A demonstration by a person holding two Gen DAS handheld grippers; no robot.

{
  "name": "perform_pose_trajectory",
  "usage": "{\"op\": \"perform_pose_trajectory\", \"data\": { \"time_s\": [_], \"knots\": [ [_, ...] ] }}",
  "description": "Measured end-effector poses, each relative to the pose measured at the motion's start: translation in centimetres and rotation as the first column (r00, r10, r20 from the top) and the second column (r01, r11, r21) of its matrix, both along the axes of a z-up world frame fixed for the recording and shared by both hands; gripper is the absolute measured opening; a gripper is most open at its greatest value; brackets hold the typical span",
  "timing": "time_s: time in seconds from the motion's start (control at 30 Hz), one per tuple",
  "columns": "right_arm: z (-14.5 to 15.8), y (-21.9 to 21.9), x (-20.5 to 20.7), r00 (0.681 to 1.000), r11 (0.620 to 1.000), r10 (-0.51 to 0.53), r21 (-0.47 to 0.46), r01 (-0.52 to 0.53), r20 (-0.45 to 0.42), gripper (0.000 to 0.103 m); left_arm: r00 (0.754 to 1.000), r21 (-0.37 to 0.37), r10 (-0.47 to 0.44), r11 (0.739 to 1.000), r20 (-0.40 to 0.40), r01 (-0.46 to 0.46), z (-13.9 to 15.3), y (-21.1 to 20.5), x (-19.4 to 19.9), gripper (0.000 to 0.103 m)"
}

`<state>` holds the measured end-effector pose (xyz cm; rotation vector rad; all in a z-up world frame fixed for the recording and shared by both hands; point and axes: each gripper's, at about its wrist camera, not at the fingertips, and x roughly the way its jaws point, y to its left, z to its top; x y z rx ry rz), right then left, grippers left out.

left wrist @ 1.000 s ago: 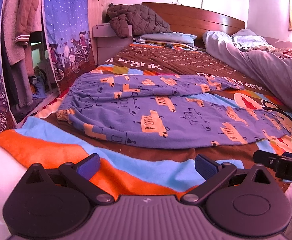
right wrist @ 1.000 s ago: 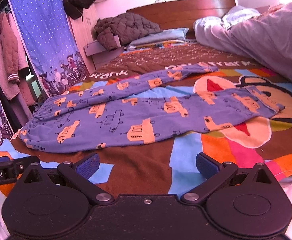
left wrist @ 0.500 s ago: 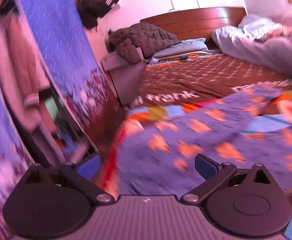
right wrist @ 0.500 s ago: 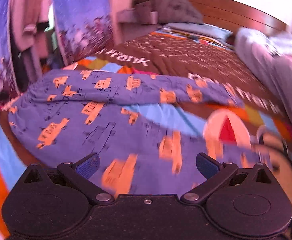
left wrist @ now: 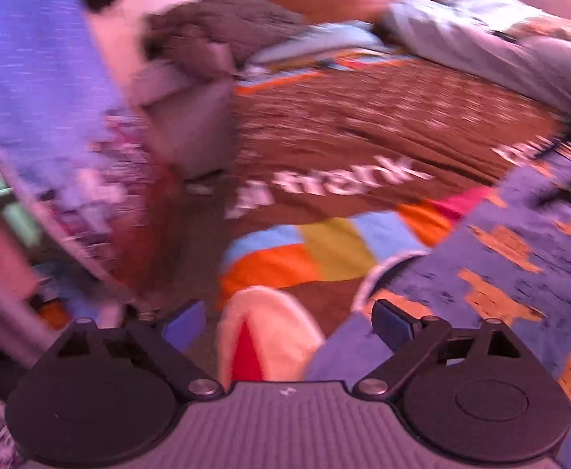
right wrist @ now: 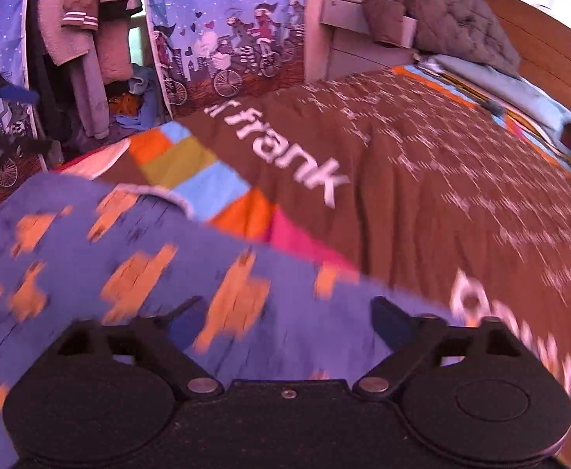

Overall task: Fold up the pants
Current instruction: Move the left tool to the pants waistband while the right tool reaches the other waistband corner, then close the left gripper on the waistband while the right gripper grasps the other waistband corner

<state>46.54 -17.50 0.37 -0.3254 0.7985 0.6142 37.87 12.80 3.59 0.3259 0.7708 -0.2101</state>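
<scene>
Blue pants (left wrist: 500, 265) with orange car prints lie flat on the brown patchwork bedspread (left wrist: 363, 136). In the blurred left wrist view, their pale-edged waistband corner (left wrist: 379, 273) sits just beyond my left gripper's (left wrist: 289, 320) right finger. The jaws are closing, wide apart, with only bedspread and the pants' edge between them. In the right wrist view, the pants (right wrist: 129, 258) fill the lower left. My right gripper (right wrist: 287, 320) hangs over a pant leg's far edge. Its jaws are closing too, with fabric under them and no pad pressing on it.
A grey bedside cabinet (right wrist: 363, 39) bears a quilted jacket (right wrist: 441, 11) by the wooden headboard (right wrist: 539, 51). Curtains printed with bicycles (right wrist: 227, 39) and hanging clothes (right wrist: 82, 19) line the bed's left side. A crumpled pale duvet (left wrist: 500, 51) lies at the far right.
Both grippers have swept forward over the pants, from the bed's near edge to the garment's far side. Both views have rolled. The fingers stand slightly closer together.
</scene>
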Motion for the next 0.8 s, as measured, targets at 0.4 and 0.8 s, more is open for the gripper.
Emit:
{"op": "perform_pose_trajectory", "data": {
  "time_s": [0.4, 0.8],
  "knots": [
    [-4.0, 3.2, 6.7, 0.992, 0.991, 0.098, -0.087, -0.106, -0.084, 0.053, 0.960, 0.117, -0.080, 0.986, -0.269, 0.115, -4.5, -0.4, 2.1, 0.071],
    [-5.8, 3.9, 4.8, 0.981, 0.972, 0.176, -0.141, -0.186, -0.082, 0.000, 0.965, 0.116, 0.012, 0.993, -0.262, 0.019, -3.1, -1.4, 1.2, 0.001]
  ]
}}
